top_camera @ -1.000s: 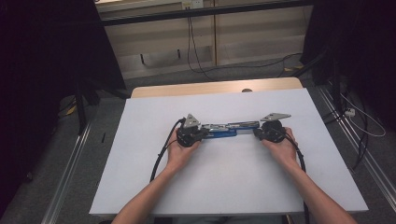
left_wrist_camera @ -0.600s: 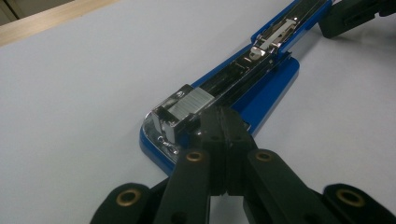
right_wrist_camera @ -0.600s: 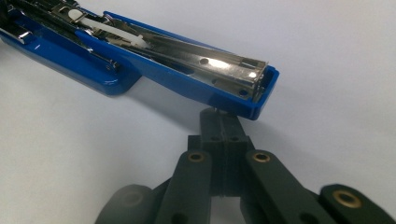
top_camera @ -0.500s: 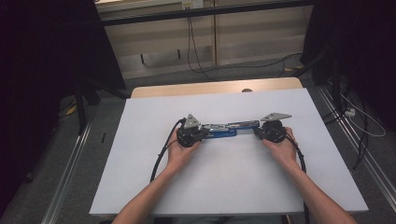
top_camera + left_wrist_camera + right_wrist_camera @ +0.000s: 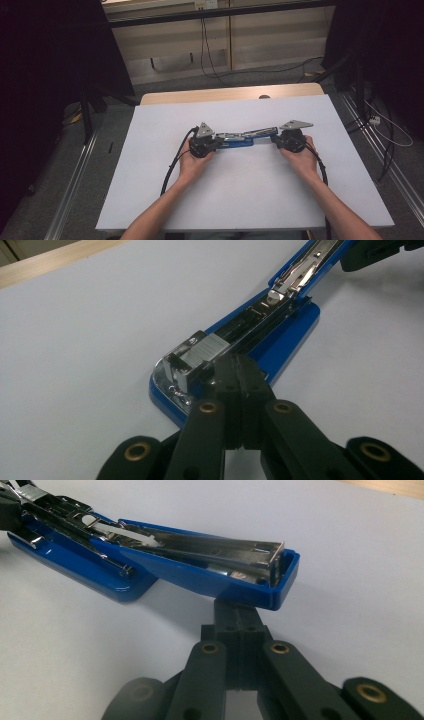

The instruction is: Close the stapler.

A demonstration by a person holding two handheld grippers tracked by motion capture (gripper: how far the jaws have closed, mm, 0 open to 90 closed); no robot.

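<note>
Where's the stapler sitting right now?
In the high view the blue stapler lies swung open at the middle of the white table, stretched between the left gripper and right gripper.

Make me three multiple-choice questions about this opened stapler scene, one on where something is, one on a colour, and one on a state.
1. Where does the stapler lie?
A. on the white table top
B. on the floor
C. on a shelf

2. What colour is the stapler's plastic body?
A. red
B. blue
C. green

3. How is the stapler's top arm?
A. closed on the base
C. taken off
B. swung open

Answers: 1 A, since the high view shows it on the white table top between both hand-held grippers; 2 B, as both gripper views show blue plastic; 3 B, since the staples lie bare in the open channel.
</note>
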